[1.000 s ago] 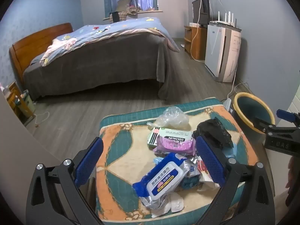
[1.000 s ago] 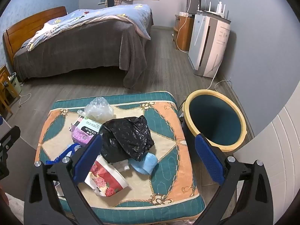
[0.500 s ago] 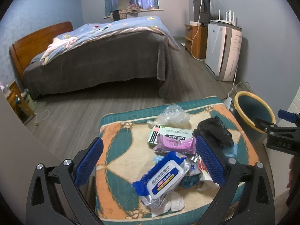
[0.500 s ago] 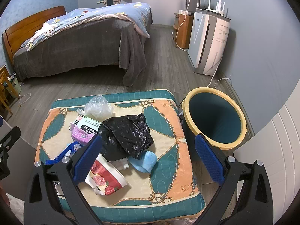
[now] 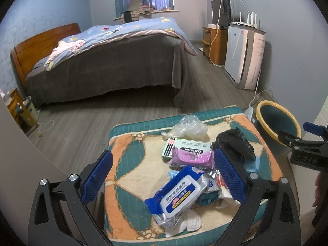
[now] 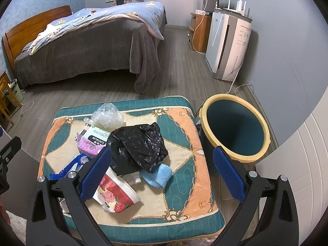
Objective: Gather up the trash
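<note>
Trash lies piled on a patterned cushion (image 6: 184, 131): a crumpled black bag (image 6: 137, 145), a clear plastic wrap (image 6: 106, 115), a white and pink pack (image 6: 92, 138), a blue wipes pack (image 5: 176, 192), a blue face mask (image 6: 158, 174) and a red flowered wrapper (image 6: 114, 192). A teal bin with a yellow rim (image 6: 235, 127) stands right of the cushion. My left gripper (image 5: 163, 181) is open and empty above the wipes pack. My right gripper (image 6: 162, 174) is open and empty above the mask.
A bed (image 6: 88, 43) stands across the wooden floor (image 6: 180, 69). A white appliance (image 6: 227, 47) and a wooden cabinet (image 6: 199, 30) line the right wall, with a cable on the floor by the bin. A white panel (image 6: 297, 174) is at the right.
Both grippers have drawn back and risen slightly, so the cushion sits a little farther off. Nothing was picked up.
</note>
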A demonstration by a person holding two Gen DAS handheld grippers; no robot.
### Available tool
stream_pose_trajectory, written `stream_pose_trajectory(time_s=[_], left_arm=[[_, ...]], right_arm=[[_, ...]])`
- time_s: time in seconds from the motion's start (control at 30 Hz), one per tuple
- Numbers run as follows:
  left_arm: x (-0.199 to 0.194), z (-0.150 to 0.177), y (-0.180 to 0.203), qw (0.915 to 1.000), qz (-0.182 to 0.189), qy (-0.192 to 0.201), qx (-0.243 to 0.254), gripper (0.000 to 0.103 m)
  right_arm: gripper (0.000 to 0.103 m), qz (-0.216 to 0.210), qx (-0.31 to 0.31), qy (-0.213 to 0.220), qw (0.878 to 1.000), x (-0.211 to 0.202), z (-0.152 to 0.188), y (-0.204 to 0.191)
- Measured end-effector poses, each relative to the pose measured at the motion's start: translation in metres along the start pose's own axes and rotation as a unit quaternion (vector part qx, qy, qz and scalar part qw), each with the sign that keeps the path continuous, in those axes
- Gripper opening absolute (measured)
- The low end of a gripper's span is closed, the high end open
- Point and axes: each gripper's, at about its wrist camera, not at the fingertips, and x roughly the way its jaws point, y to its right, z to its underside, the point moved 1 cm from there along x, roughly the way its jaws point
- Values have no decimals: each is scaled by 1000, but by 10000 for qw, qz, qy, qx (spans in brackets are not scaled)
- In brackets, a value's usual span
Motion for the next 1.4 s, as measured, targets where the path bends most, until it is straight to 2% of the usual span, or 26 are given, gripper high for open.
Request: stream_pose_trajectory(time_s=[1.4], left_arm=[[0, -1, 1, 10000, 2, -19, -7, 98]], right_arm=[[97, 0, -2, -81, 10000, 4, 3, -2]])
